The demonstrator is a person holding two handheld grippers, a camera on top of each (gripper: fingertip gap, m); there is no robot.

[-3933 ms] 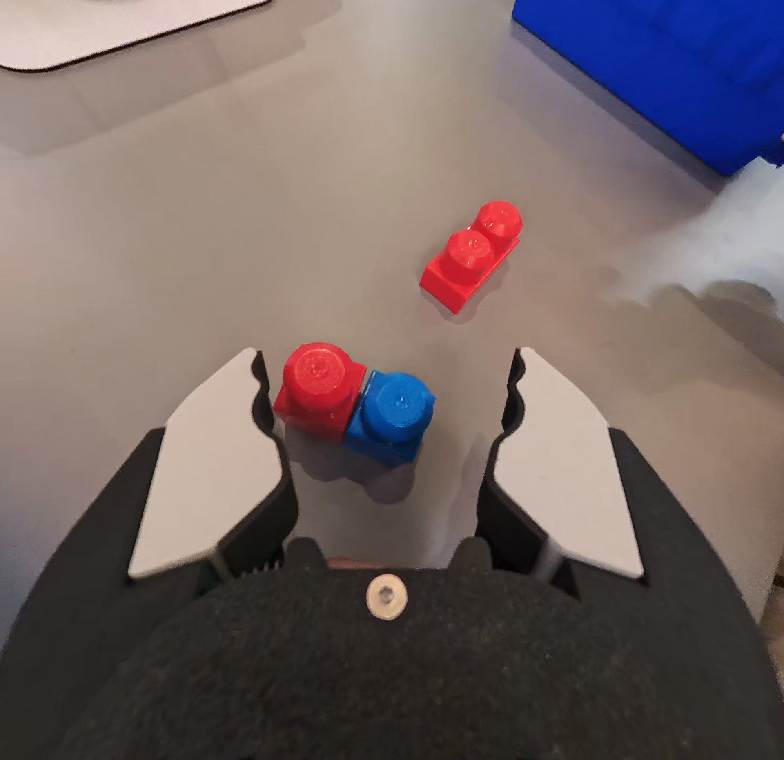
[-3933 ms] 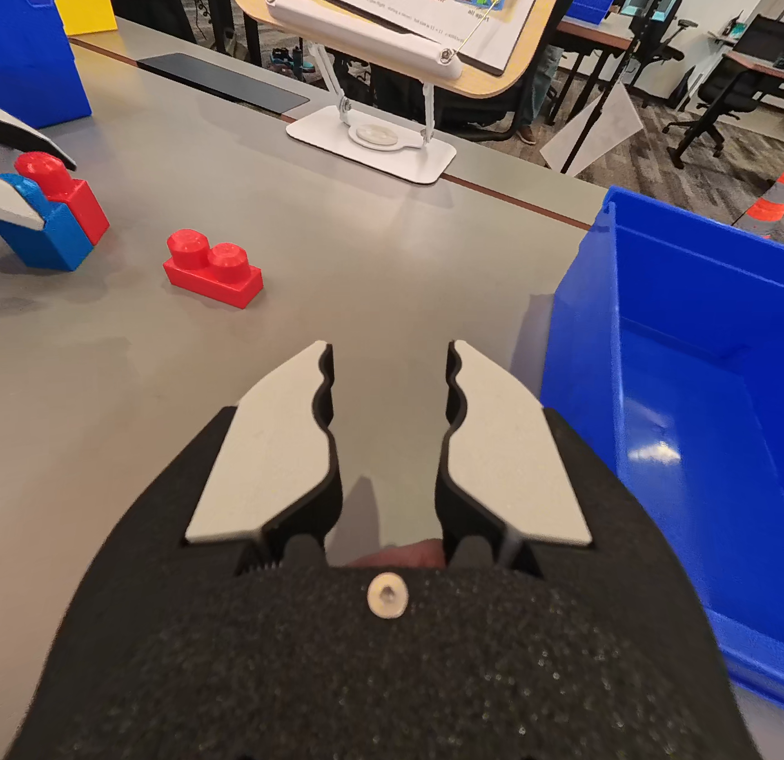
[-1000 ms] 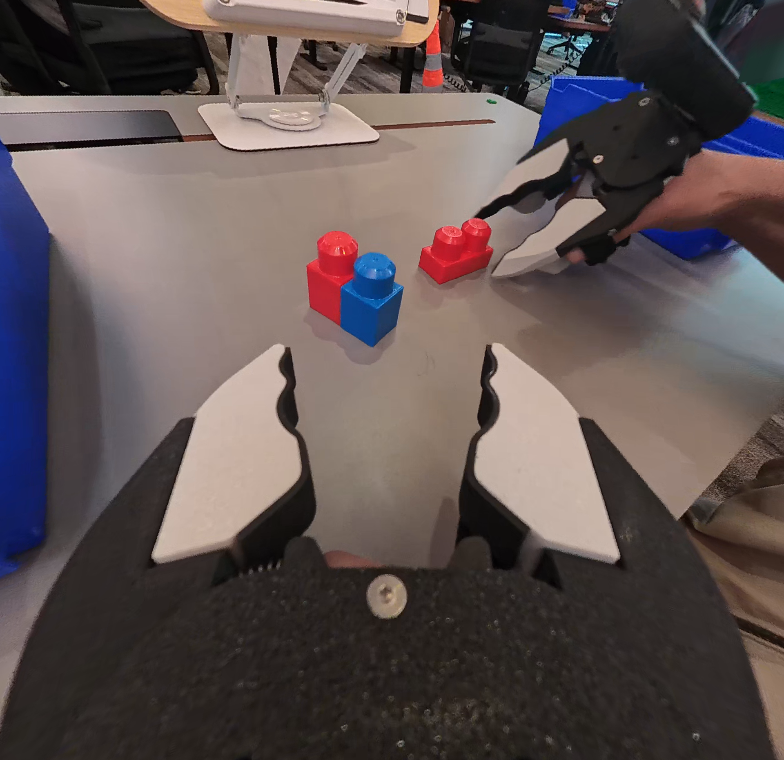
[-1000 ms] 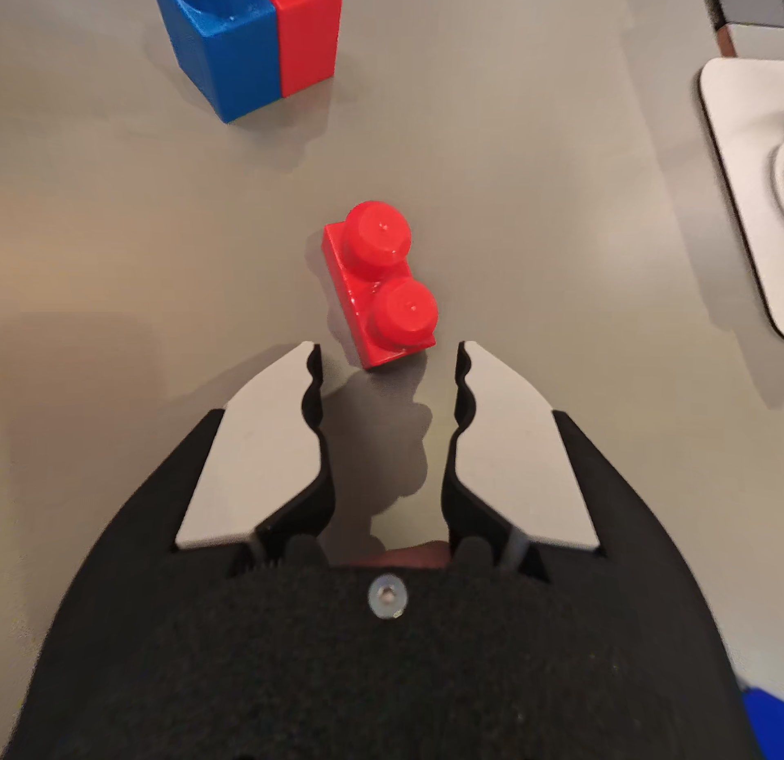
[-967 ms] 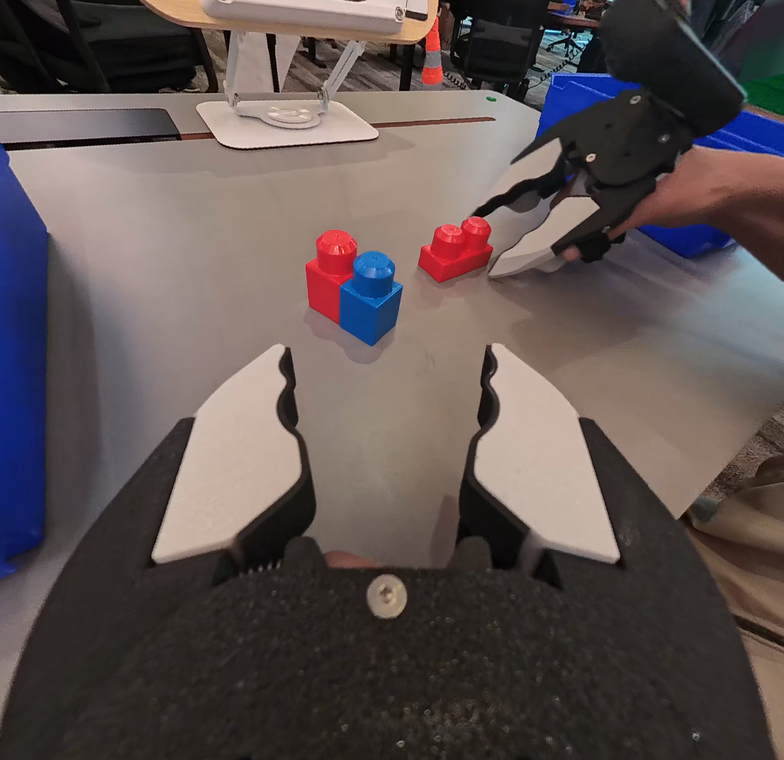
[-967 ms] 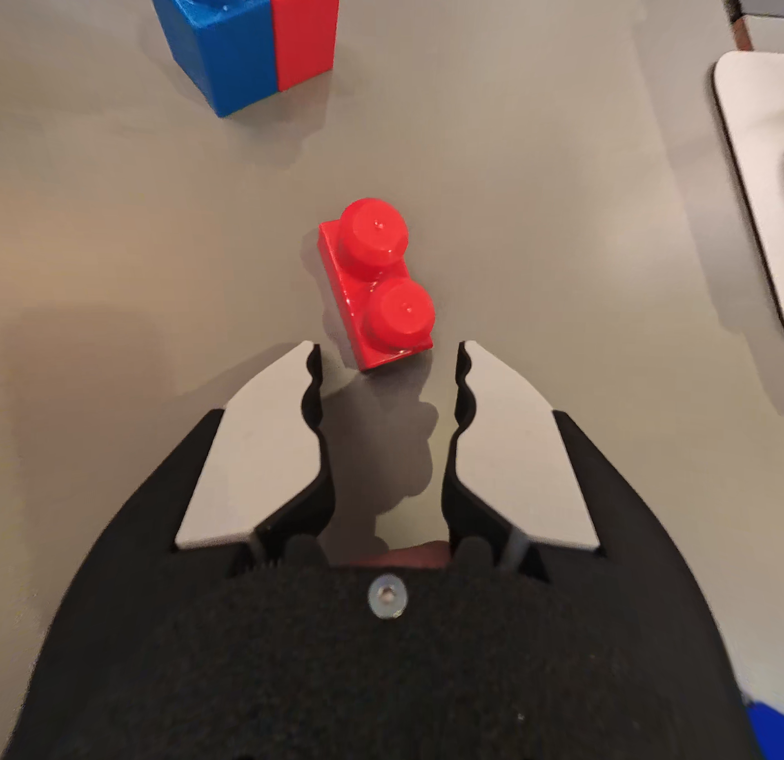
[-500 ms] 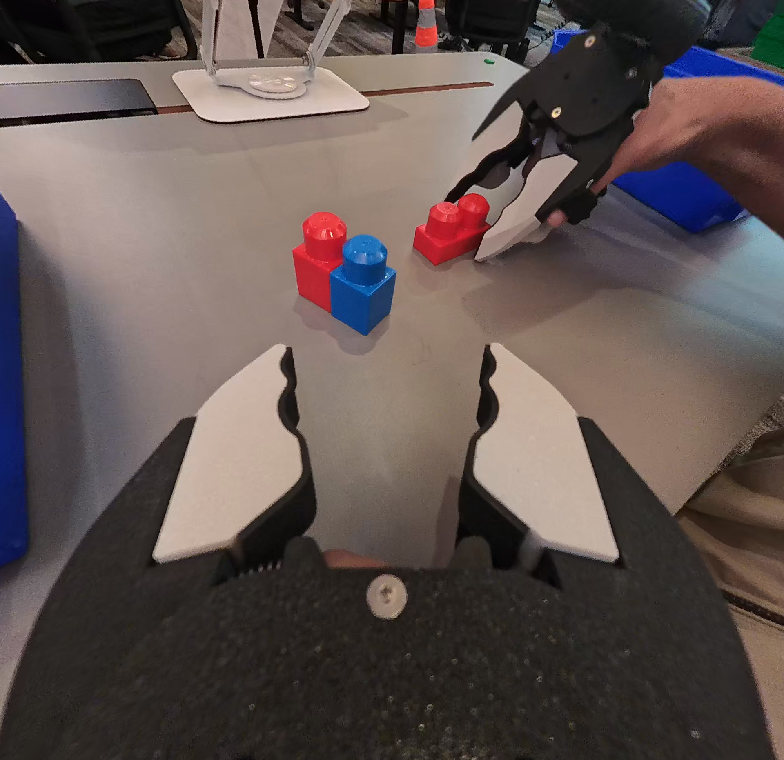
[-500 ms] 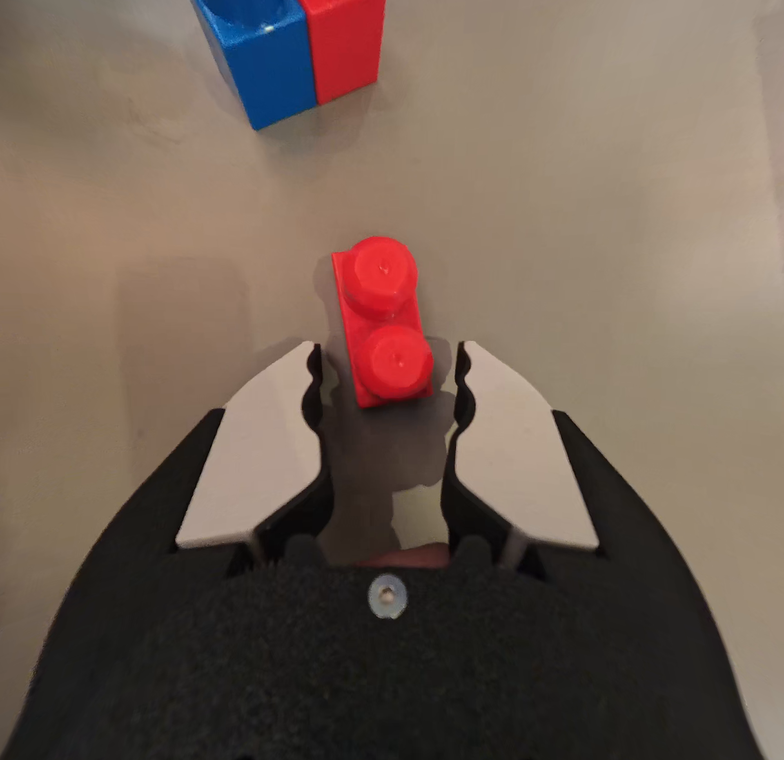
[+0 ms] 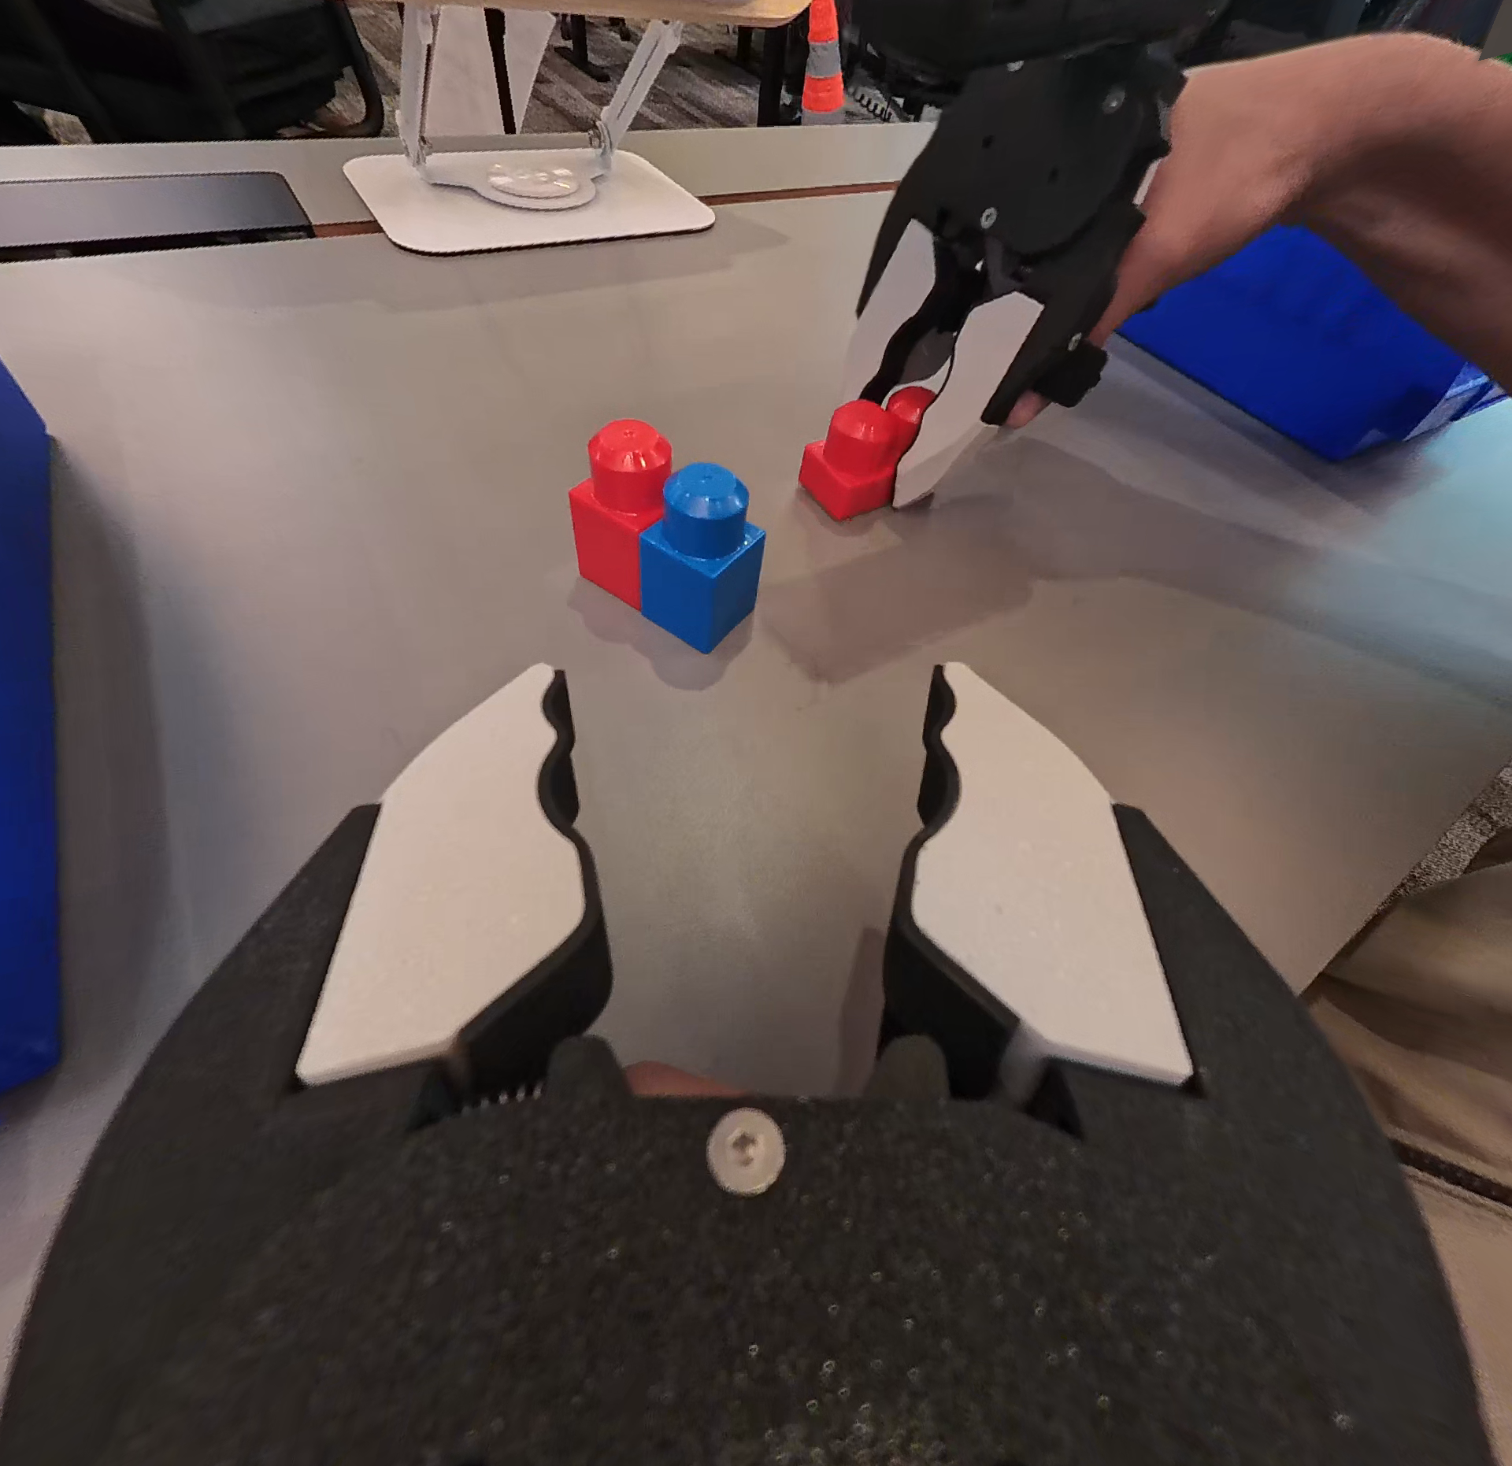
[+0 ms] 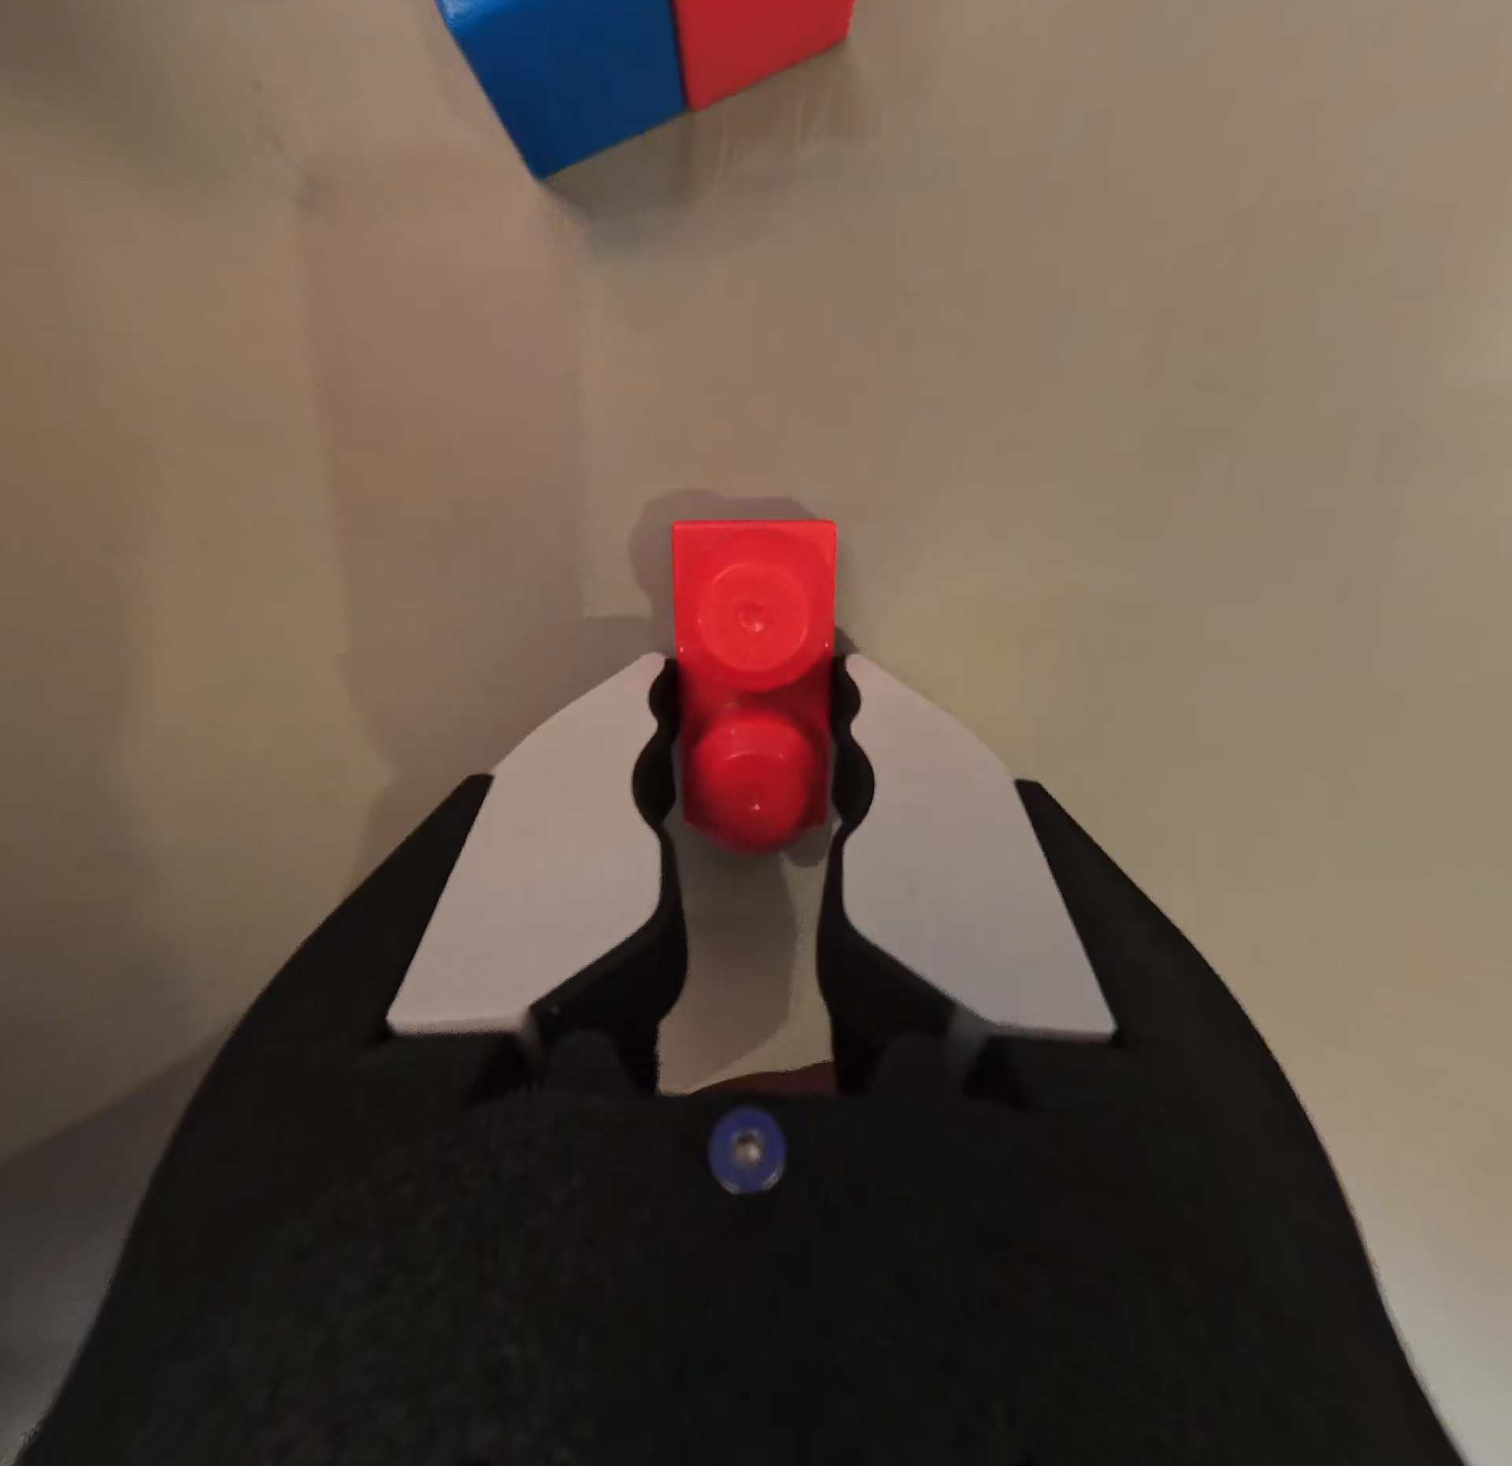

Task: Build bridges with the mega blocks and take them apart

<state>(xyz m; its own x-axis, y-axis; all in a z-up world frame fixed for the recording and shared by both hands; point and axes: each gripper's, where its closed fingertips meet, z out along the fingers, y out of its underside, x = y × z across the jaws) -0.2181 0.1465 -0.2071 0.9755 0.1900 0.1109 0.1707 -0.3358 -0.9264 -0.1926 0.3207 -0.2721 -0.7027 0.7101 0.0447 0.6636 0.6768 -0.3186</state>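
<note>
Right gripper (image 10: 754, 740) clamps flat red block (image 10: 753, 609) by long sides, likely as bridge span. Left gripper (image 9: 746, 760) gapes idle; red-blue pillar pair (image 9: 667, 543) at 12 o'clock, touching.

My left wrist camera looks forward and downward across the grey table (image 9: 409, 445), set well back, taking in my right gripper (image 9: 916, 445). My right wrist camera faces almost straight down, close over the flat red block (image 10: 753, 609). Both views share that block and the red-and-blue pair (image 9: 667, 539).
</note>
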